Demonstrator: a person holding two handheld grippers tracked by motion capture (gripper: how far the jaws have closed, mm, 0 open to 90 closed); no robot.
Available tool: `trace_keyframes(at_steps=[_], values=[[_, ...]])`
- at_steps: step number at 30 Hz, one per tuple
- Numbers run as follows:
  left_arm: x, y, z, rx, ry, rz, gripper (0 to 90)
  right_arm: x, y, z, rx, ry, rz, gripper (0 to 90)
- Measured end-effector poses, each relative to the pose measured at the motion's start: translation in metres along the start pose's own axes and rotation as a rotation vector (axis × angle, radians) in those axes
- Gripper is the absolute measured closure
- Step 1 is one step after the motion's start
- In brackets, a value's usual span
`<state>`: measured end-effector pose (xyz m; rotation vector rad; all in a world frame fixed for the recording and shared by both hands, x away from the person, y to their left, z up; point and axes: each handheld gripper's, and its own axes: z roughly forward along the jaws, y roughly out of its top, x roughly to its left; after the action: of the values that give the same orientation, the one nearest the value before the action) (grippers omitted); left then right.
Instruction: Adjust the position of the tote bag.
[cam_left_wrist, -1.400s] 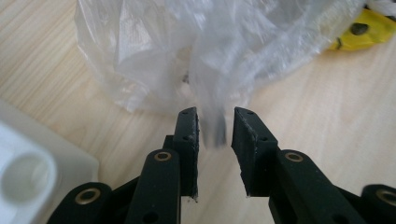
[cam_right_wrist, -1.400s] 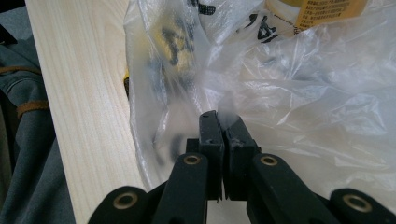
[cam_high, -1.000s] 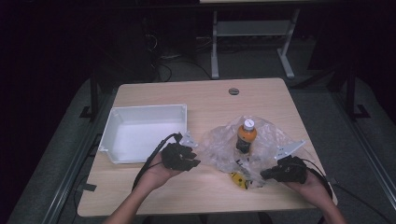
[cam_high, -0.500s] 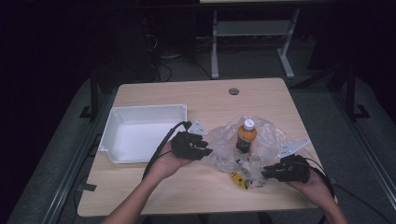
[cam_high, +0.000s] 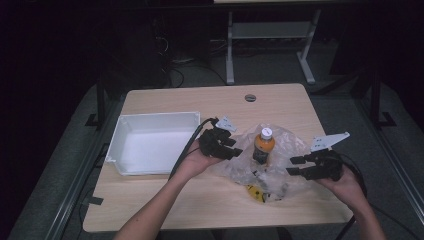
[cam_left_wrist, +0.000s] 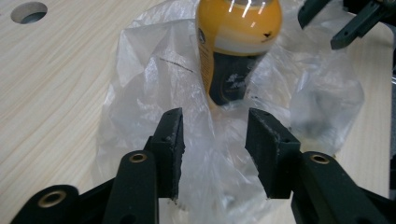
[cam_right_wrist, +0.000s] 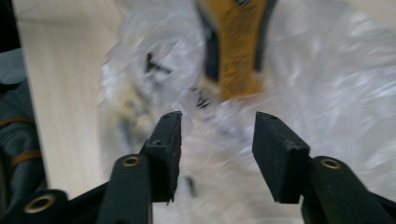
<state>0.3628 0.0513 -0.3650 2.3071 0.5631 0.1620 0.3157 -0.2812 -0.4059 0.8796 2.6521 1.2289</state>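
- The bottle (cam_high: 263, 145) stood upright on the crumpled plastic bag (cam_high: 287, 150), near the middle of the table (cam_high: 200, 100); its white cap pointed up, so its long axis ran vertical.
- In the left gripper view the bottle (cam_left_wrist: 238, 46) rose just beyond the jaws, and its dark lower part sat in folds of the bag (cam_left_wrist: 154, 84).
- The left hand-held gripper (cam_high: 229, 146) hovered just left of the bottle, jaws moderately wide and just opened further, with only loose film lying under the gap and nothing held.
- The right hand-held gripper (cam_high: 296, 165) hung to the right over the bag's edge, jaws likewise apart, just opened, and empty.
- A yellow item (cam_high: 256, 192) lay inside the bag near the table's front.
- The white bin (cam_high: 120, 135) sat empty to the left.
- Judged step: grasping the bottle. It would go best with the jaws square across the body, above the film, closing slowly so it did not tip.
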Motion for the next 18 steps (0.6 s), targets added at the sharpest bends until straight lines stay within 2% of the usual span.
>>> trace_keyframes(at_steps=[2,3,10,14,16,18], values=[[0.002,0.000,0.006,0.009,0.001,-0.013,53.6,-0.005,0.005,-0.001,-0.003,-0.017,-0.004,49.6],[0.003,0.000,0.010,0.018,0.007,-0.004,52.9,-0.008,0.008,0.000,-0.008,-0.026,-0.003,48.8],[0.008,-0.002,0.028,0.061,0.018,-0.023,51.8,-0.030,0.022,0.006,0.028,-0.089,0.017,48.2],[0.009,-0.003,0.038,0.085,0.022,-0.028,51.9,-0.039,0.026,0.019,0.068,-0.086,0.030,48.1],[0.009,-0.003,0.042,0.093,0.035,-0.034,53.4,-0.042,0.028,0.027,0.084,-0.088,0.020,48.3],[0.011,-0.004,0.045,0.101,0.042,-0.041,57.3,-0.045,0.030,0.034,0.096,-0.079,0.034,50.1]])
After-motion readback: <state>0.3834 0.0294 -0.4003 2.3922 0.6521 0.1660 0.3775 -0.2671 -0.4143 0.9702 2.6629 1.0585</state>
